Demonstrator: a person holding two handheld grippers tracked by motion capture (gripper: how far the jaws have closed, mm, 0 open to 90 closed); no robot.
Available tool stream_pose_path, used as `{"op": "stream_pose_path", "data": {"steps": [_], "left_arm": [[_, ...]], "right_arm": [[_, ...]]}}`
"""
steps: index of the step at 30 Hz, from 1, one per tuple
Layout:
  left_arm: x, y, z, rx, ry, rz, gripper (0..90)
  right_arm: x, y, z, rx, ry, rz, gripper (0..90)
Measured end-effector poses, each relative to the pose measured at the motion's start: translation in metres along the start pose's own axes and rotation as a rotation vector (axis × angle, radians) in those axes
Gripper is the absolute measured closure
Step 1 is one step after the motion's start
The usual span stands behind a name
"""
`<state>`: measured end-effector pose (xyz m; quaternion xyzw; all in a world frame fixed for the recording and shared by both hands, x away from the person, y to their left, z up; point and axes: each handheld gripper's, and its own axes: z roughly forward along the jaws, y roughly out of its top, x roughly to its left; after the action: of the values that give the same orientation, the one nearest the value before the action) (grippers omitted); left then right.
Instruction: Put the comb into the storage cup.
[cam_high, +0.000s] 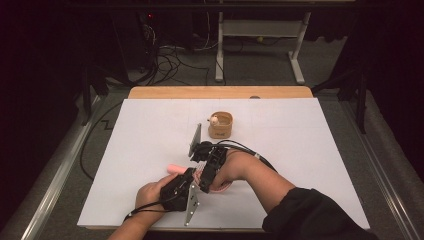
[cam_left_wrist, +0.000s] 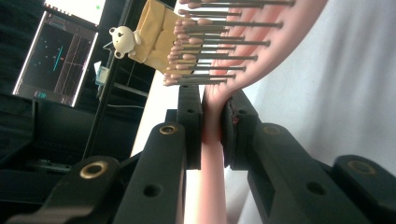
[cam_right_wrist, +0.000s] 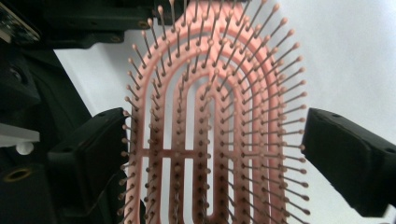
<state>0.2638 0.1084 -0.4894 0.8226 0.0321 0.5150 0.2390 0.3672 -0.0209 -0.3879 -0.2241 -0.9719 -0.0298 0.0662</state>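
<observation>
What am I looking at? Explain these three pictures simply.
A person holds a hand-operated gripper in each hand at a white table. The high view looks down from above; the other two come from cameras riding on each gripper, looking along its black jaws. The left gripper is shut on the handle of a pink hairbrush. The right gripper is open, its jaws either side of the brush's bristled head without touching it. Farther back stands a tan cup with a small bear figure.
</observation>
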Motion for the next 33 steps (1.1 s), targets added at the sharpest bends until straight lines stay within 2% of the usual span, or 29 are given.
{"op": "stream_pose_path", "data": {"steps": [6,22,24,25,33], "left_arm": [[0.001,0.000,0.000,0.000,0.000,-0.003,80.3],[0.000,-0.002,0.002,0.014,-0.004,-0.003,80.3],[0.002,-0.002,0.000,0.038,-0.002,0.025,80.3],[0.002,-0.002,0.001,0.030,-0.002,0.015,80.3],[0.002,-0.003,0.002,0.044,-0.001,0.011,80.3]], "right_arm": [[0.000,-0.002,-0.004,-0.008,-0.017,-0.008,0.1],[0.005,-0.015,-0.015,-0.038,-0.049,-0.015,0.1],[0.006,-0.018,-0.017,-0.047,-0.049,-0.018,0.1],[0.006,-0.018,-0.018,-0.042,-0.053,-0.020,0.1],[0.007,-0.028,-0.026,-0.052,-0.054,-0.017,0.1]]}}
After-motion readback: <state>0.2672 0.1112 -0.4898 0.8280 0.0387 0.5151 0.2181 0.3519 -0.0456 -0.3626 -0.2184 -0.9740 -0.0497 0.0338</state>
